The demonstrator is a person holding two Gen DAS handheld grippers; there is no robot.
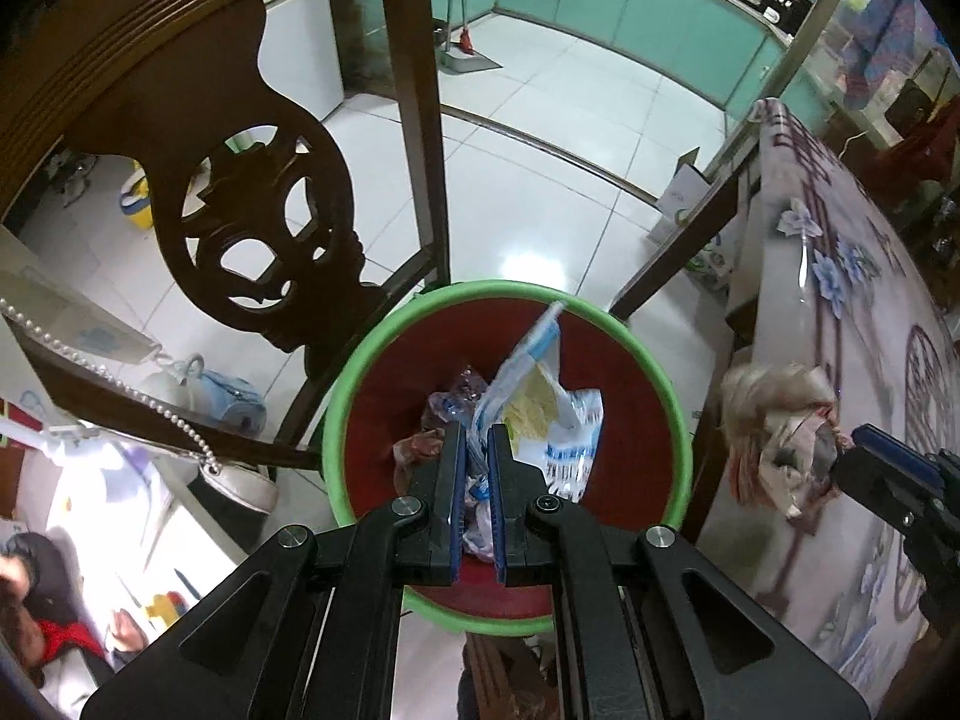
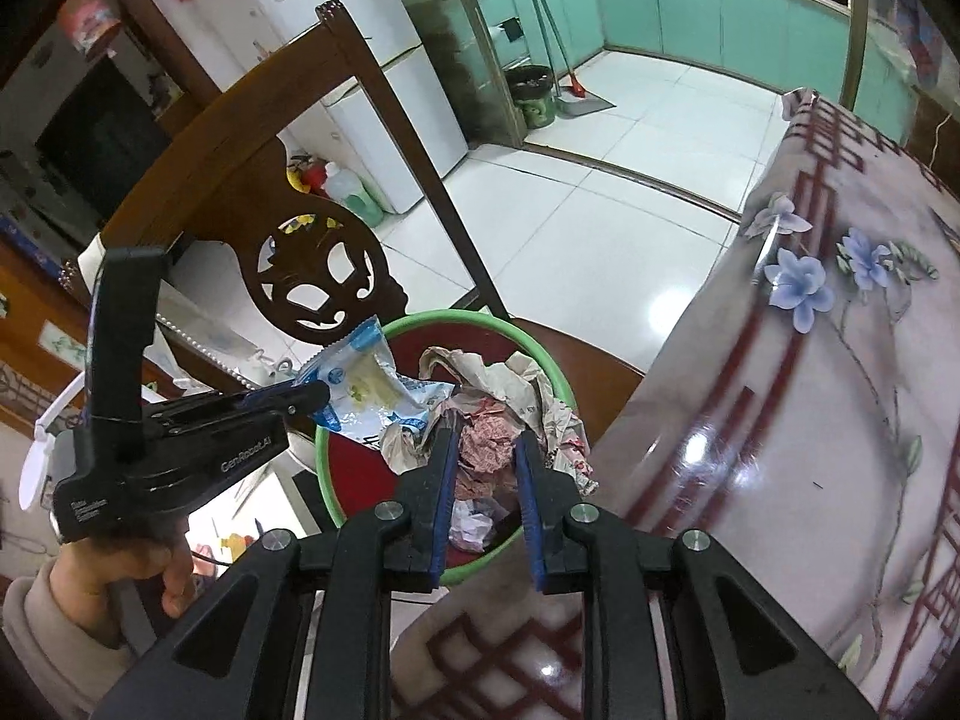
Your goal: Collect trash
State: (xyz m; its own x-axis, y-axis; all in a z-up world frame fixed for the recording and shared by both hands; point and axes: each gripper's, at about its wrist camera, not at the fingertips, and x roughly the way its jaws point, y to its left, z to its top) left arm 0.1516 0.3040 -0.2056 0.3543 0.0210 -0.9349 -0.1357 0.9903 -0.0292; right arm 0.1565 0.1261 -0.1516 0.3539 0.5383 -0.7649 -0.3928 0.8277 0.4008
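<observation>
A red bin with a green rim [image 1: 360,360] [image 2: 456,318] stands between a wooden chair and the table, with scraps lying in it. Right above it my left gripper [image 1: 476,432] [image 2: 318,393] is shut on a blue-and-white plastic wrapper [image 1: 540,414] [image 2: 366,378], which sticks up past the fingertips. My right gripper [image 2: 486,435] [image 1: 855,438] is shut on a wad of crumpled paper [image 2: 480,372] [image 1: 774,420]. In the right wrist view the wad hangs over the bin's near side. In the left wrist view it shows in front of the table edge.
A dark carved wooden chair [image 1: 240,180] [image 2: 240,150] rises just behind the bin. The table with a glossy floral cover [image 1: 840,300] [image 2: 840,360] fills the right. A hand [image 2: 120,570] holds the left gripper. A broom and dustpan [image 1: 462,48] lean far back on the white tiled floor.
</observation>
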